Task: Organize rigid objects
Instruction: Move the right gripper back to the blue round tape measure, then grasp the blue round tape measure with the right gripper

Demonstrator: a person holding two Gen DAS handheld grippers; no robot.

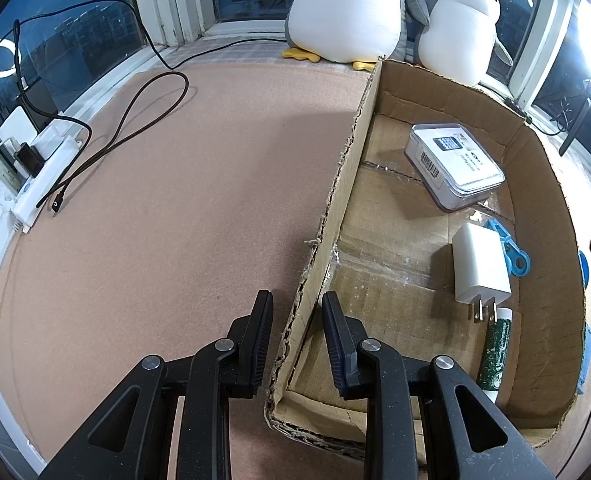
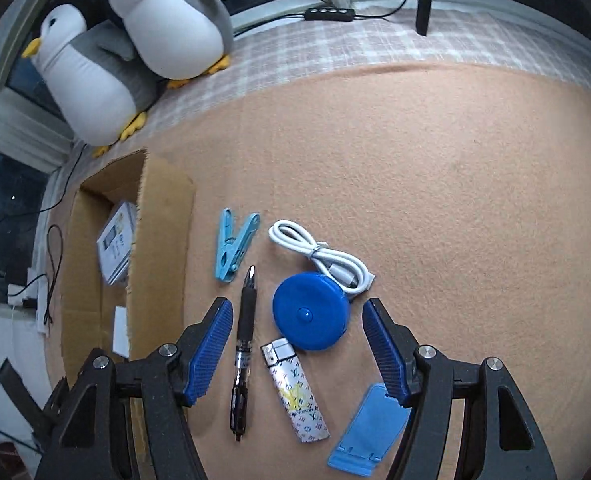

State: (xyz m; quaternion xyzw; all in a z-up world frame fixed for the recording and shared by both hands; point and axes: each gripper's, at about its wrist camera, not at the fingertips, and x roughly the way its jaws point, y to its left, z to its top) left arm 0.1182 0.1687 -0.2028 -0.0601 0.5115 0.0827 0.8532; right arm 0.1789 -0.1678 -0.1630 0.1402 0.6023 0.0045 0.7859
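My left gripper (image 1: pixel 296 294) is shut on the near left wall of an open cardboard box (image 1: pixel 543 184), one finger on each side. Inside the box lie a clear-cased white device (image 1: pixel 455 164), a white plug charger (image 1: pixel 481 264), a blue plastic piece (image 1: pixel 511 248) and a green tube (image 1: pixel 495 352). My right gripper (image 2: pixel 295 302) hangs open, pointing down over items on the mat. Between its fingers lie a black pen (image 2: pixel 245 340), a patterned lighter (image 2: pixel 295 392) and a round blue tape measure (image 2: pixel 311 316). A blue peg (image 2: pixel 233 246), a white cable (image 2: pixel 323 256) and a blue stand (image 2: pixel 371 428) lie around them.
The cardboard box (image 2: pixel 163 240) stands just left of the loose items. Two plush penguins (image 2: pixel 135 40) sit at the back by the window. A white power strip (image 1: pixel 43 168) with black cables (image 1: pixel 135 120) lies at the mat's left edge.
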